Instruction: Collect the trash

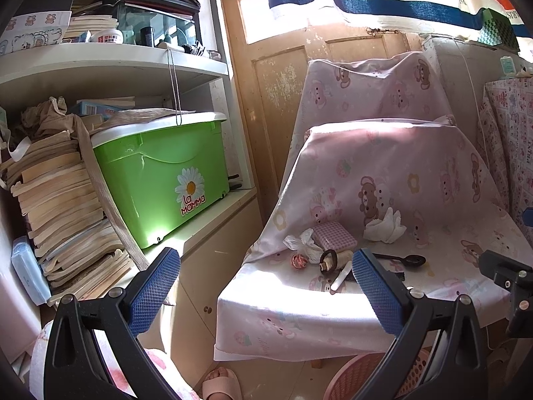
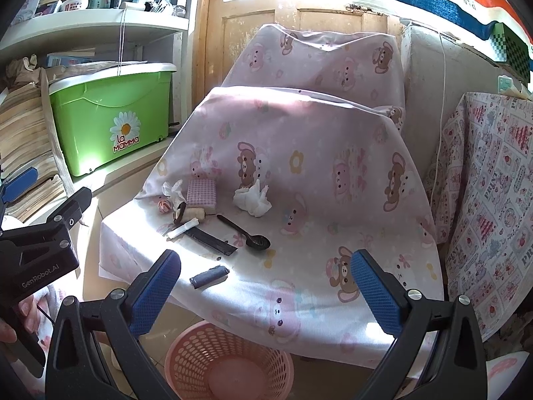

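Crumpled white tissue (image 2: 252, 201) is seen on the pink bear-print chair cover (image 2: 333, 180). Left gripper (image 1: 266, 286) and right gripper (image 2: 266, 286) are held spread, with nothing gripped.

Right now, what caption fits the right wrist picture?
Open right gripper above pink basket, facing crumpled tissue on the covered chair.

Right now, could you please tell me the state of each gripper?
Left gripper: open, holding nothing.
Right gripper: open, holding nothing.
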`<state>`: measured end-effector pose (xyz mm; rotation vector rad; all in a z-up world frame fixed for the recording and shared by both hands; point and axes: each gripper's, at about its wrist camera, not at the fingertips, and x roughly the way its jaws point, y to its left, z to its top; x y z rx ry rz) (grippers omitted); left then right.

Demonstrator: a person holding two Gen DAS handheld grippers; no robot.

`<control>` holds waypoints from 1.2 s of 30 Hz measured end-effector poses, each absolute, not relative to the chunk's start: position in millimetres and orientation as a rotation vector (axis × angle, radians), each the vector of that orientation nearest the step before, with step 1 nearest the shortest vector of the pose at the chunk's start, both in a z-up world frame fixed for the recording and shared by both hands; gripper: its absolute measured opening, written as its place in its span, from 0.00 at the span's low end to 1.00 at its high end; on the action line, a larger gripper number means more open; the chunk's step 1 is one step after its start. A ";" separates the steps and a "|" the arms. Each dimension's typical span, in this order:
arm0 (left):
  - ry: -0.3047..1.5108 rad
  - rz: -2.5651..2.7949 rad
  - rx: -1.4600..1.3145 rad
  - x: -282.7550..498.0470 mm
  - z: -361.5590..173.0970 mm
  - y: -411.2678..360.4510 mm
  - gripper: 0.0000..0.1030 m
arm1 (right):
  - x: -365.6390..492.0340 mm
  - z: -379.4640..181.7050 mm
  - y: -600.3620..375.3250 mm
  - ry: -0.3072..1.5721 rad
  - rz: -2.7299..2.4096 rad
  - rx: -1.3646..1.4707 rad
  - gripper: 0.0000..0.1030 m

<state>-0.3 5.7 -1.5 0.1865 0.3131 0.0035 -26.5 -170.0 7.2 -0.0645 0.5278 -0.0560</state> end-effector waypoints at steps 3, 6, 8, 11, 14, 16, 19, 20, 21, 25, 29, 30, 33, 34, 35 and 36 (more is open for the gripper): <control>0.336 -0.013 0.169 2.6 -2.6 7.7 0.99 | -25.9 6.5 -169.4 0.534 -0.057 -0.071 1.00; 0.338 -0.012 0.158 3.0 -2.3 8.7 0.99 | -26.2 6.6 -169.5 0.533 -0.053 -0.070 1.00; 0.341 -0.013 0.161 3.4 -2.9 8.0 0.99 | -25.8 6.8 -169.7 0.535 -0.053 -0.071 1.00; 0.352 -0.018 0.166 4.4 -4.5 6.1 0.99 | -24.6 5.3 -169.6 0.545 -0.057 -0.076 1.00; 0.371 -0.029 0.167 6.7 -7.0 3.7 0.99 | -21.1 2.0 -169.2 0.570 -0.083 -0.089 1.00; 0.398 -0.048 0.162 10.0 -11.2 2.9 0.99 | -15.7 -3.0 -168.2 0.613 -0.132 -0.124 1.00; 0.457 -0.091 0.178 15.7 -18.4 -1.2 0.99 | -11.5 -10.5 -171.6 0.653 -0.132 -0.121 1.00; 0.469 -0.099 0.181 16.0 -19.5 -2.4 0.99 | -10.7 -12.4 -172.3 0.664 -0.123 -0.114 1.00; 0.470 -0.101 0.182 15.0 -20.0 -3.7 0.99 | -9.7 -14.0 -172.7 0.671 -0.116 -0.109 1.00; 0.467 -0.110 0.186 13.7 -19.3 -5.7 0.99 | -7.4 -19.4 -172.0 0.689 -0.106 -0.104 1.00; 0.524 -0.103 0.182 21.7 -25.9 -4.7 0.99 | -2.1 -26.1 -174.6 0.741 -0.076 -0.054 1.00; 0.536 -0.092 0.182 23.9 -27.5 -4.2 0.99 | -0.6 -27.8 -175.2 0.757 -0.063 -0.036 1.00; 0.568 -0.050 0.187 31.2 -32.9 -1.1 0.99 | 1.1 -31.9 -175.9 0.772 -0.036 0.009 0.99; 0.576 -0.044 0.182 33.2 -34.5 0.5 0.99 | 0.5 -32.6 -175.8 0.765 -0.039 0.012 0.99; 0.586 -0.037 0.173 35.8 -37.1 3.1 0.99 | 0.4 -32.9 -175.2 0.756 -0.042 0.012 0.97; 0.597 -0.035 0.165 37.9 -39.4 4.9 0.99 | 0.8 -33.3 -174.2 0.748 -0.042 0.012 0.92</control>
